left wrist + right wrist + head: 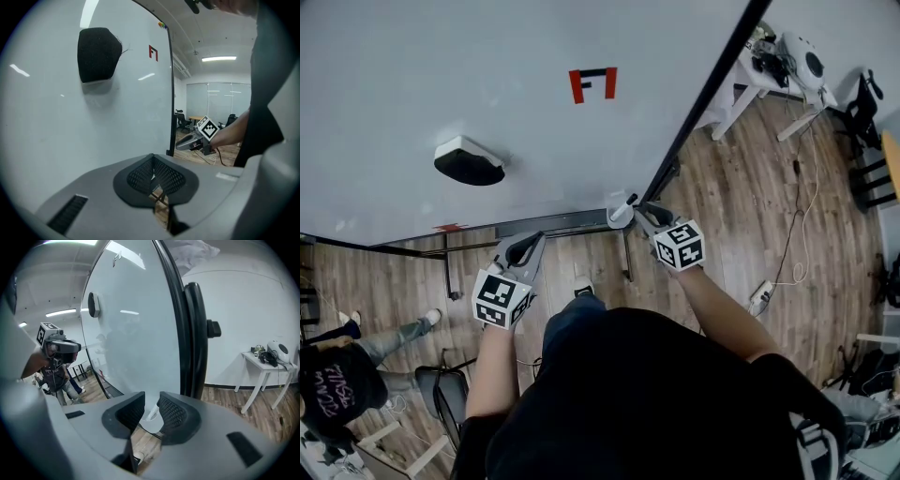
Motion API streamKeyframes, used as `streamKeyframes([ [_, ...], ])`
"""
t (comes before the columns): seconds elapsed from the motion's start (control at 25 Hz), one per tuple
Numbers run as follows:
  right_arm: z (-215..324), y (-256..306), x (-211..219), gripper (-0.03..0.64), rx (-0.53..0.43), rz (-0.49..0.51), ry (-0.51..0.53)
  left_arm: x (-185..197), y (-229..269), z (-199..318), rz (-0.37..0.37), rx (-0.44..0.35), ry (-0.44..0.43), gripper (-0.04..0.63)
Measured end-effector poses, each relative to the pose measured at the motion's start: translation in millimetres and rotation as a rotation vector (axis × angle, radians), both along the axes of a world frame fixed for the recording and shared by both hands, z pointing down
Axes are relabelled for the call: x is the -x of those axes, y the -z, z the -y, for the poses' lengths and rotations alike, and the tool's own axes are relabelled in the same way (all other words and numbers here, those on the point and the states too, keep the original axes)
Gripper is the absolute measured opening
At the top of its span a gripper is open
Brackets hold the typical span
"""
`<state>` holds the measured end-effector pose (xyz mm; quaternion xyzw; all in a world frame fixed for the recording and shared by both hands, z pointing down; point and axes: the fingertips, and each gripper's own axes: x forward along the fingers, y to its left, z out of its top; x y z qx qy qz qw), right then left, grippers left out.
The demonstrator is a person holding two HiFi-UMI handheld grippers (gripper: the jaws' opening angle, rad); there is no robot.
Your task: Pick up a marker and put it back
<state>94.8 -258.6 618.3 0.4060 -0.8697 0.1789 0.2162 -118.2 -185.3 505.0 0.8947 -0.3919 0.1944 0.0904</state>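
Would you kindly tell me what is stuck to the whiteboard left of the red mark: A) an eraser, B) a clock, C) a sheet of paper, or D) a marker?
A: an eraser, white-backed with a dark pad, clings to the whiteboard left of the red mark.

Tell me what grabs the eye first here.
The large white whiteboard fills the head view, with a black eraser stuck at its left and a red mark near the middle. At the right end of its grey tray, the open right gripper points at a small white holder.
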Motion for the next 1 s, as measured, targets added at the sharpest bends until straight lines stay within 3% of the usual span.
streamKeyframes([
  [1.0, -68.9, 63.2, -27.8, 0.041, -0.08, 0.063, -0.017, -21.8, 24.2, -71.5, -0.007, -0.053, -0.011, 0.011],
])
